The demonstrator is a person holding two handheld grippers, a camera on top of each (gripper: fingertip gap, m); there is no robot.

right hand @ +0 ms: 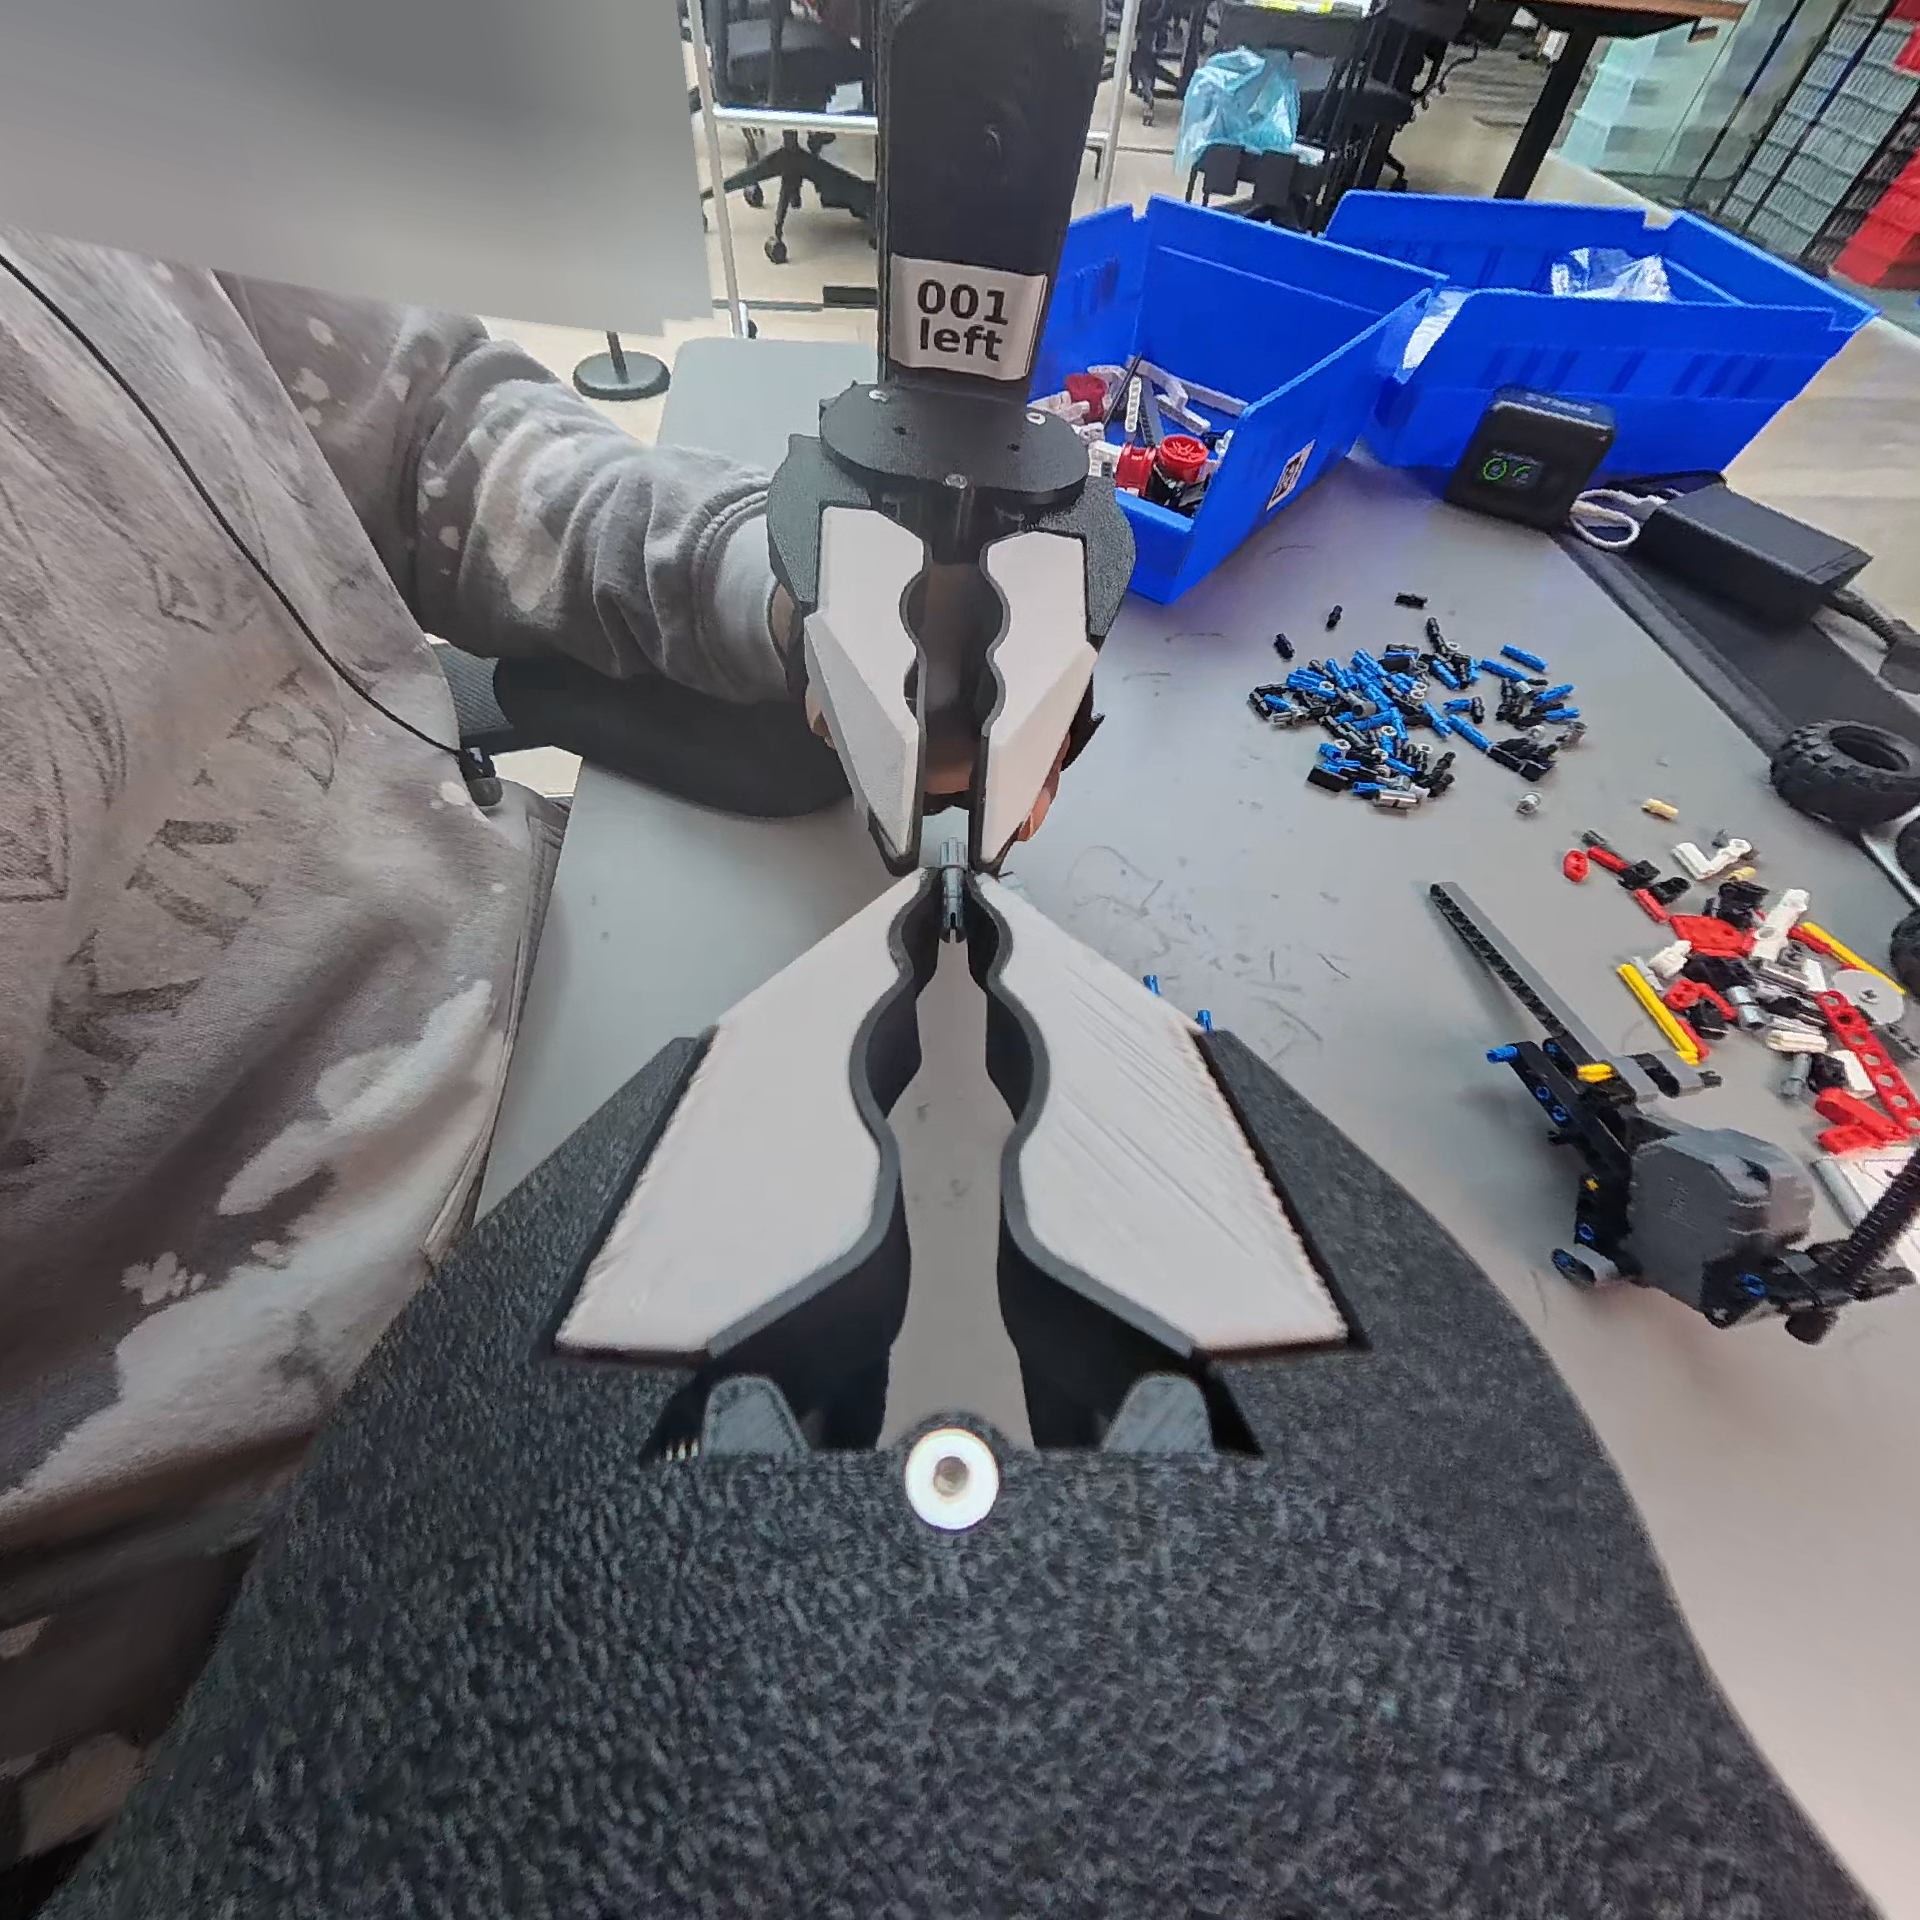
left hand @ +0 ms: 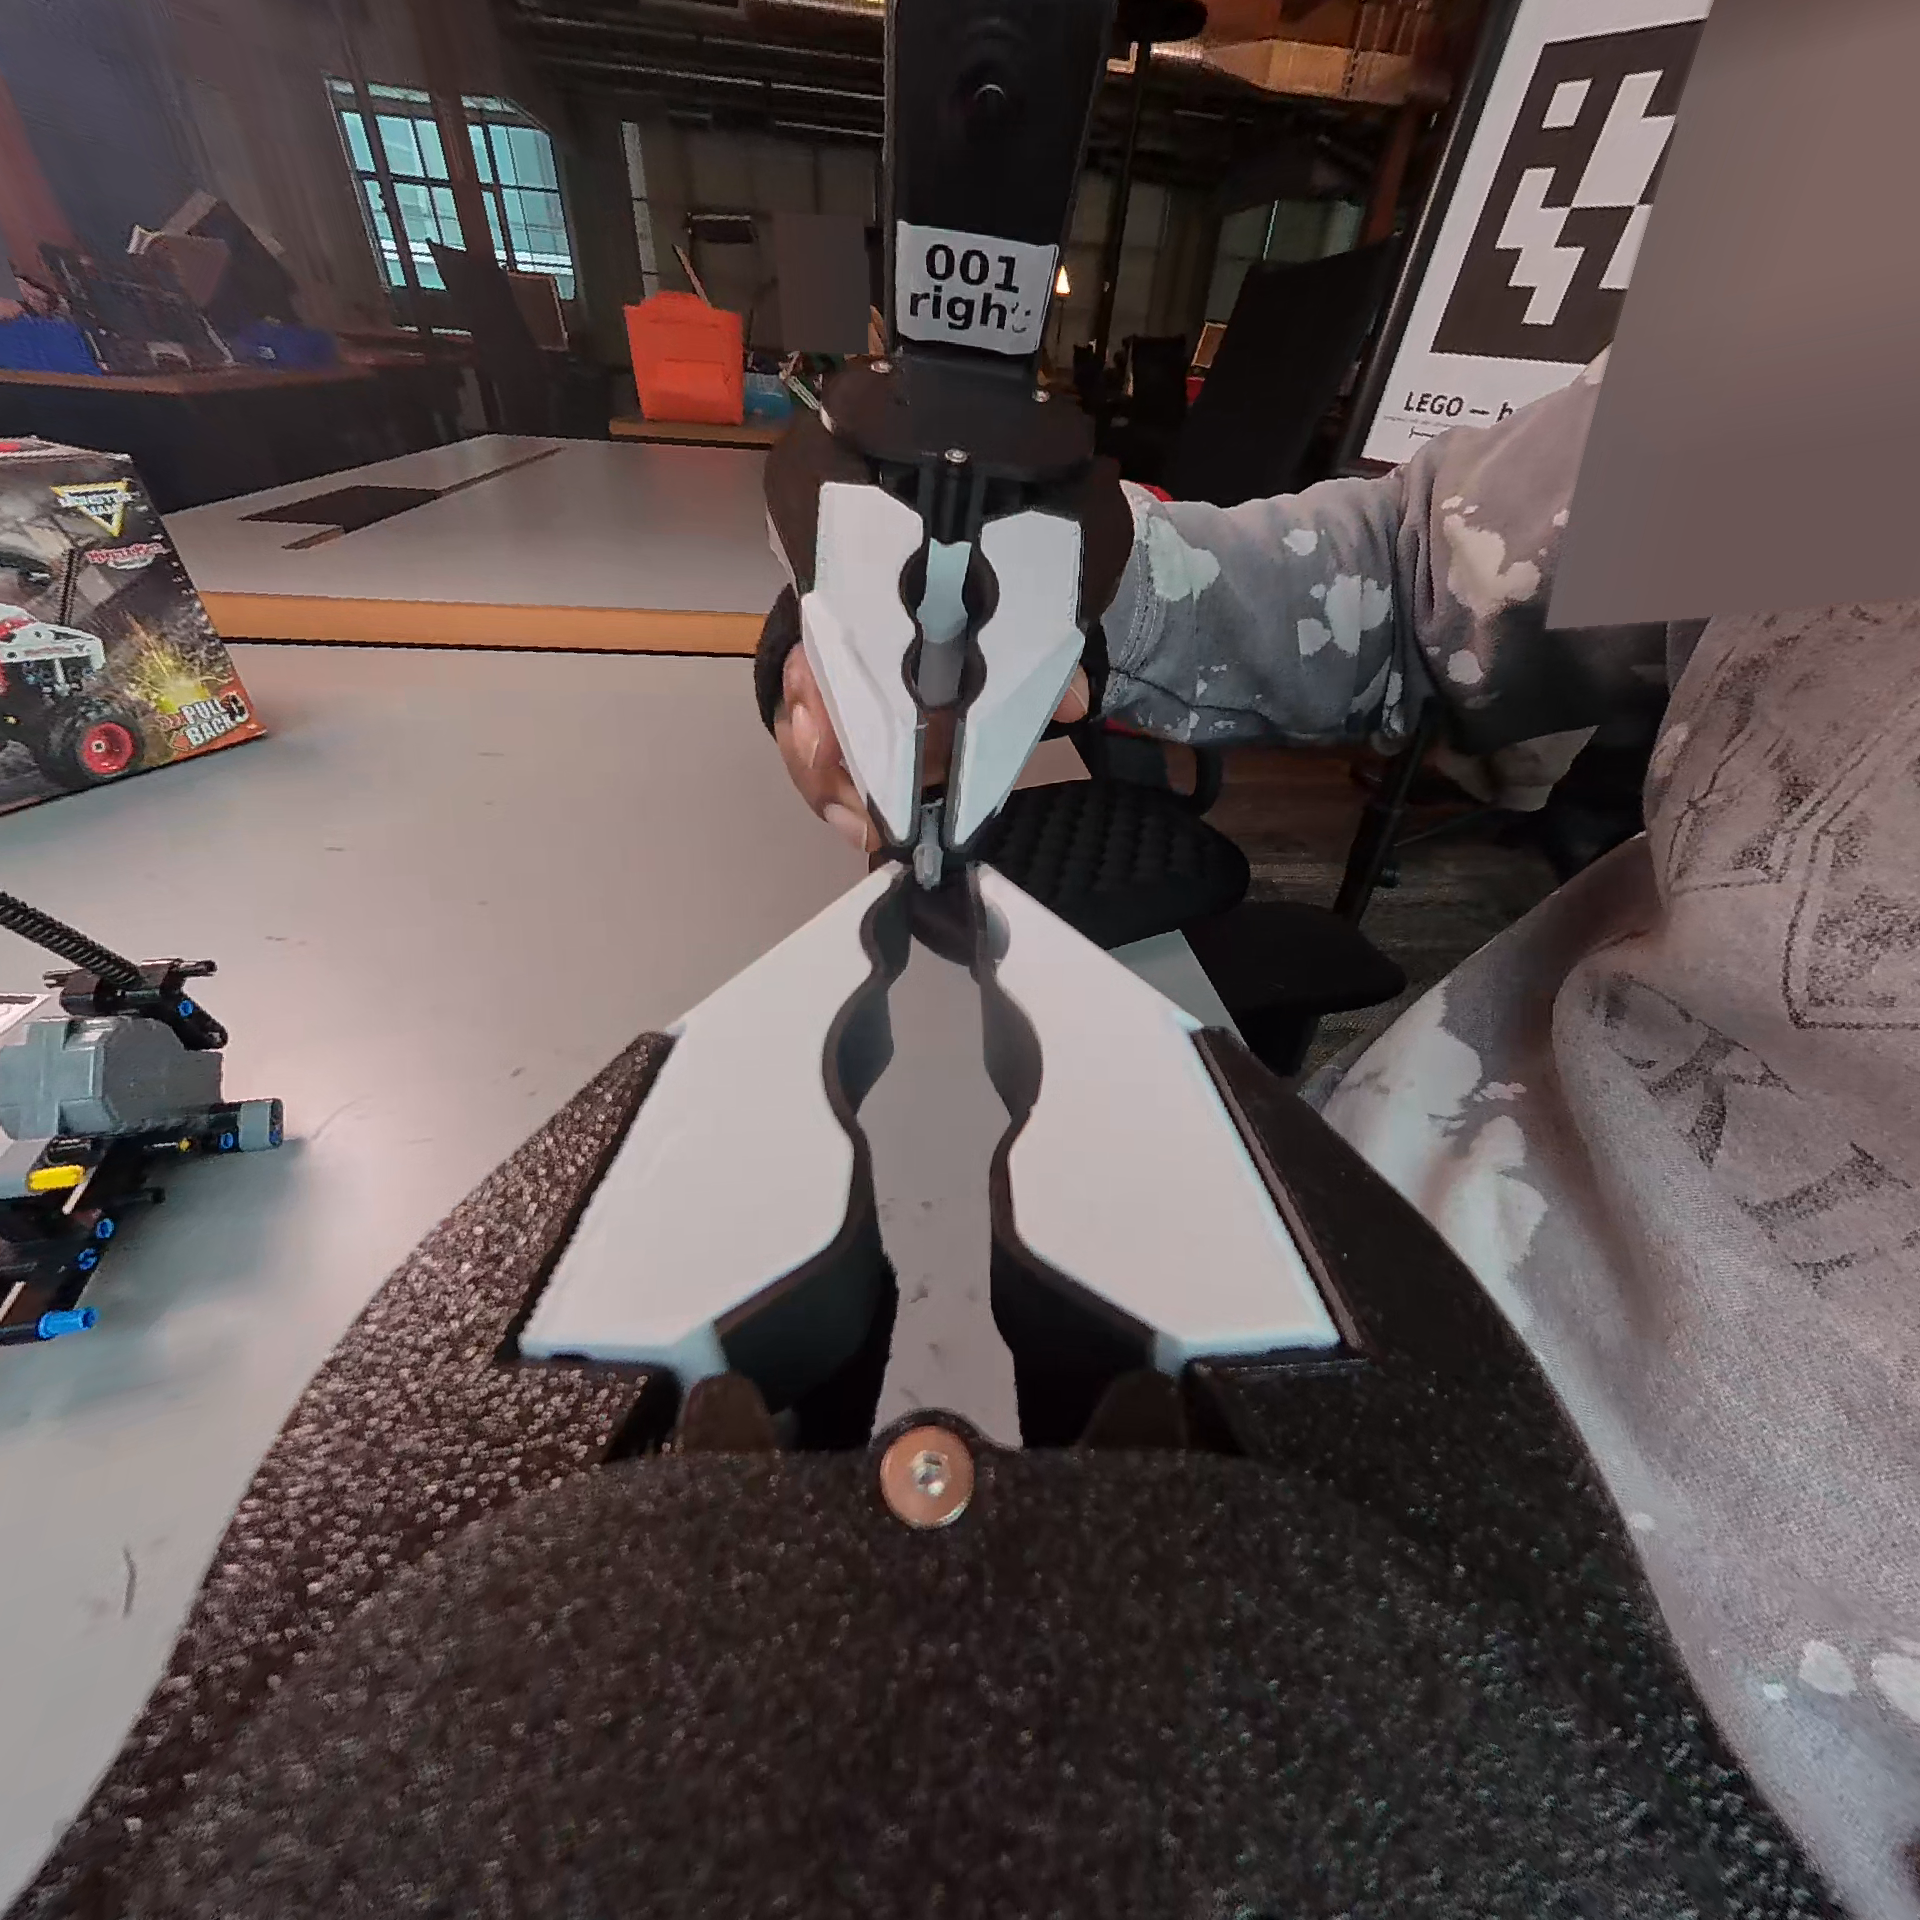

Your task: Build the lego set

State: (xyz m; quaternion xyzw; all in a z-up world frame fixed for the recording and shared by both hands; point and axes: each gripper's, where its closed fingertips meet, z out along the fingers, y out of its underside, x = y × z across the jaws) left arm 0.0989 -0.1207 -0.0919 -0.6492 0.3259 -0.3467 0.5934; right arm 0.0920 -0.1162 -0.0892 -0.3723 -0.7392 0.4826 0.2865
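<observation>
My two grippers meet tip to tip above the grey table's (left hand: pixel 468 883) near edge. My right gripper (right hand: pixel 951 896) is shut on a small grey pin (right hand: pixel 951 902), which also shows in the left wrist view (left hand: pixel 928 854). My left gripper (left hand: pixel 935 896) is closed around a small dark piece (left hand: pixel 938 925) that is hard to make out, and its tips touch the pin's end. The right wrist view shows the left gripper (right hand: pixel 943 857) opposite. The part-built model (right hand: pixel 1683 1195) with a grey motor block lies on the table, off to the left in the left wrist view (left hand: pixel 125 1081).
Loose blue and black pins (right hand: pixel 1413 717), a pile of red, white and black parts (right hand: pixel 1766 987), a long grey beam (right hand: pixel 1496 966) and a tyre (right hand: pixel 1849 769) lie on the table. Blue bins (right hand: pixel 1247 343) stand behind. The set's box (left hand: pixel 94 623) stands far left. Both grippers' tips are close together, under 4 cm apart. The part-built model (right hand: pixel 1683 1195) is about 20 cm from both grippers' fingertips.
</observation>
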